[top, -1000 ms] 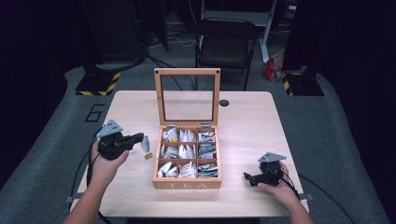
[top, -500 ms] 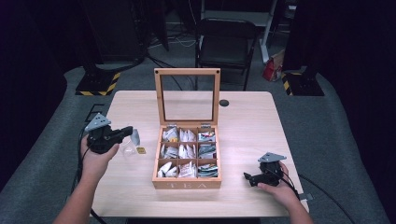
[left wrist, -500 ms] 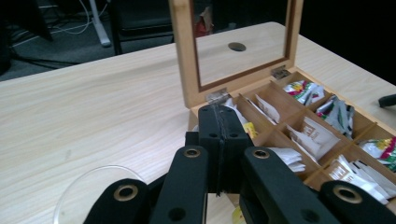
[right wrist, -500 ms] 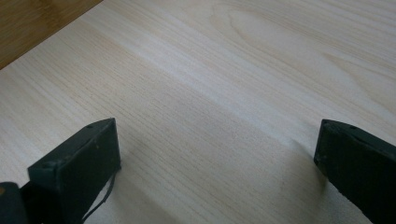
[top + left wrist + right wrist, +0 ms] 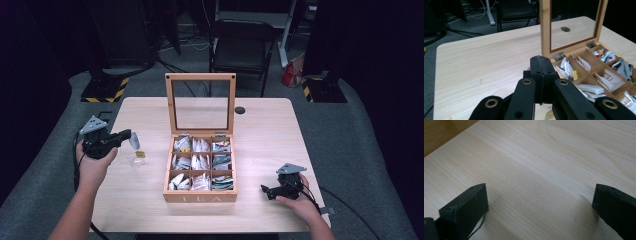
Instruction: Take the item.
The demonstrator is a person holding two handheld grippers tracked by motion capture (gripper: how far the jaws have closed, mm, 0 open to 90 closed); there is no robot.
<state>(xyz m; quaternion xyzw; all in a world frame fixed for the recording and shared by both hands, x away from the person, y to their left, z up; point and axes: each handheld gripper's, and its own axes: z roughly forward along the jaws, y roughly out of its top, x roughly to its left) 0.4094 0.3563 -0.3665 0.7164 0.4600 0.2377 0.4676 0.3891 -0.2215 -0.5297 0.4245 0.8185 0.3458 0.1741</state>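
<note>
One wooden box [image 5: 200, 165] with nine compartments is set mid-table [image 5: 265, 130]. One tea bag [image 5: 134, 142] is pinched in the left gripper [image 5: 127, 134]; the right gripper [image 5: 265, 190] is spread wide near the right edge. One chair [image 5: 242, 45] is seen behind.

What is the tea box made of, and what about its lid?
The tea box looks like light, smooth wood; grain and wooden dividers show. Its lid is a wooden frame around a clear pane, glass or plastic, since the table shows through.
</note>
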